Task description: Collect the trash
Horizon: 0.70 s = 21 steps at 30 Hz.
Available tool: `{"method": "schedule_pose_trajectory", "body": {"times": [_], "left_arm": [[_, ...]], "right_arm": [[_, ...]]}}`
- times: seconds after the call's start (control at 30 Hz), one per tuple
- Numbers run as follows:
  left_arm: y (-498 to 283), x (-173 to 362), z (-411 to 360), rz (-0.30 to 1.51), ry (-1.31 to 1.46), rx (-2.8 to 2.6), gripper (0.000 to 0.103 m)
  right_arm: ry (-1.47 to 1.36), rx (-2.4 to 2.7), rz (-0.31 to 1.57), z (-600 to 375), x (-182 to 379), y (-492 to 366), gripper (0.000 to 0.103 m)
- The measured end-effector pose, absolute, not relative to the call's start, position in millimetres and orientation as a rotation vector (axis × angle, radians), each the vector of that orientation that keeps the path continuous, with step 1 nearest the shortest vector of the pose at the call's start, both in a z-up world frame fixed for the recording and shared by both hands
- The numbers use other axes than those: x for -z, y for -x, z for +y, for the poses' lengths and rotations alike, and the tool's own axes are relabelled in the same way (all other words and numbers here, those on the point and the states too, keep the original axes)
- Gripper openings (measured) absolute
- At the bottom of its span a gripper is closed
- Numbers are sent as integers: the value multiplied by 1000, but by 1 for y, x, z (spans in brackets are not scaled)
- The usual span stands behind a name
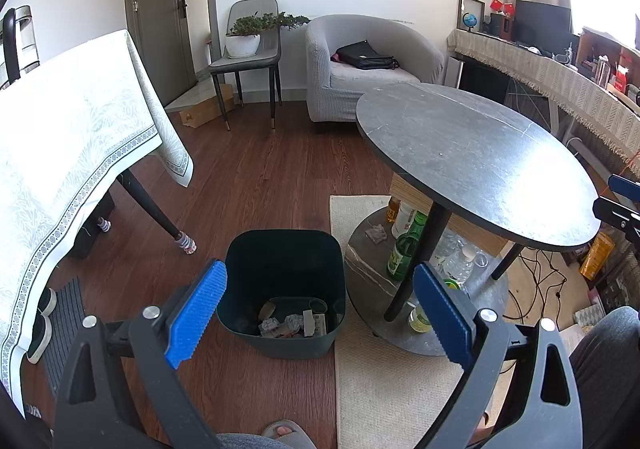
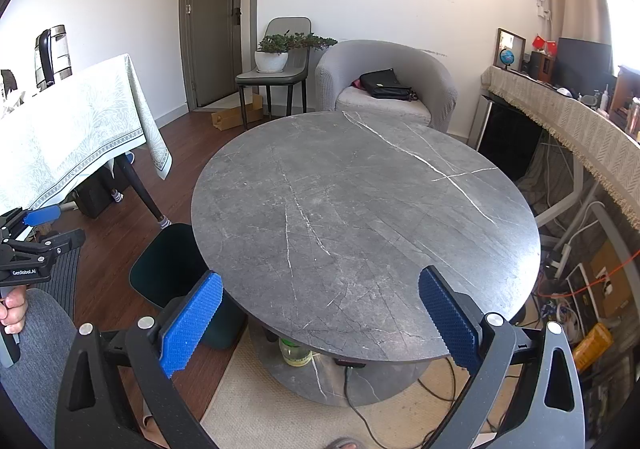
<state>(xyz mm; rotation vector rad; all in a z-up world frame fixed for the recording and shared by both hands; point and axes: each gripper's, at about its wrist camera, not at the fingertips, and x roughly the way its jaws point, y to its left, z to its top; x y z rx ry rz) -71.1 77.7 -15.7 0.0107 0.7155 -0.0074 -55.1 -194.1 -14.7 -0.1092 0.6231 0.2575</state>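
Round table (image 2: 360, 217), one bin (image 1: 284, 269) of trash; two grippers, left gripper (image 1: 320, 317) and right gripper (image 2: 320, 321), both agape.

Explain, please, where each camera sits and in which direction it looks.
Left wrist: on the open left gripper, looking down at the bin beside the round table; a knee and a foot show.
Right wrist: on the open right gripper, above the table's near edge, facing the armchair; the hand holding the left gripper shows.
Shared: table, bin, armchair, door.
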Motion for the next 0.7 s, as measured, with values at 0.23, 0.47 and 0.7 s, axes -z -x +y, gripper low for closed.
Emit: {"method": "schedule_pose_trajectory", "body": {"times": [0.23, 0.47, 0.7], "left_arm": [[70, 15, 78, 715, -8, 9, 96], [71, 15, 78, 715, -7, 9, 96], [70, 15, 78, 715, -8, 9, 96]], "right_arm": [[109, -258, 623, -194, 15, 55, 99], [110, -257, 623, -194, 15, 55, 99], [117, -260, 623, -194, 15, 55, 99]]}}
